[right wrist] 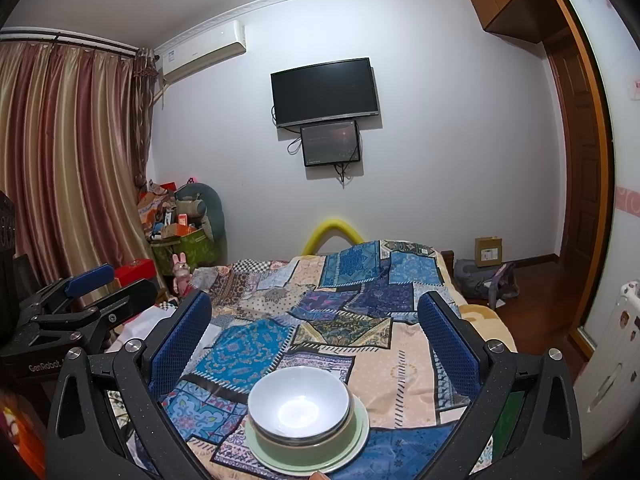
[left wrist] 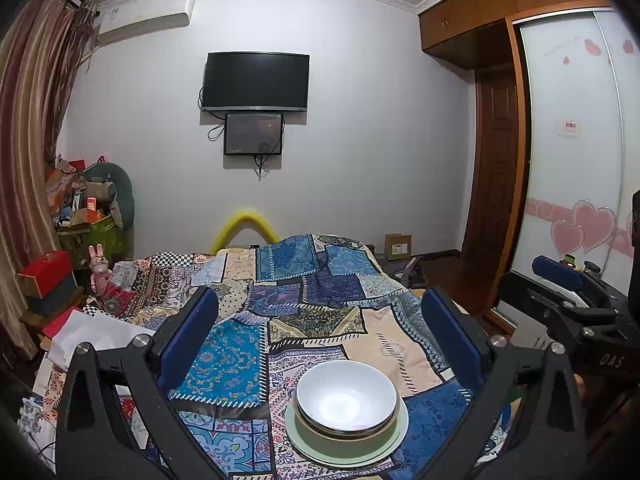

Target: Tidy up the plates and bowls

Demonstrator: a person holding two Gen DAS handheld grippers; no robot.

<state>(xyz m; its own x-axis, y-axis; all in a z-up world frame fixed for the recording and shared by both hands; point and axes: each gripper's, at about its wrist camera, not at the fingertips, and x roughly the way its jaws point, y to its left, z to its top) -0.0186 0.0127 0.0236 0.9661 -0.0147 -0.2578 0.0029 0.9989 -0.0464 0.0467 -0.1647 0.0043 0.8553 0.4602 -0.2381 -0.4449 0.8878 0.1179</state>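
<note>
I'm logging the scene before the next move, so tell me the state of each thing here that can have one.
White bowl: upright, empty, nested on top of the stack.
Green bowl: upright, under the white bowl.
Green plate: flat on the quilt, carrying the bowls.
Left tool: open, holding nothing.
Right tool: open, holding nothing.
Television: screen dark.
Curtain: drawn.

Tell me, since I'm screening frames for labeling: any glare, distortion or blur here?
Left wrist view: a bright glare spot sits in the white bowl; fisheye bends the wardrobe door; corners are vignetted black. Right wrist view: the same glare in the bowl; the curtain bows; focus looks sharp.
</note>
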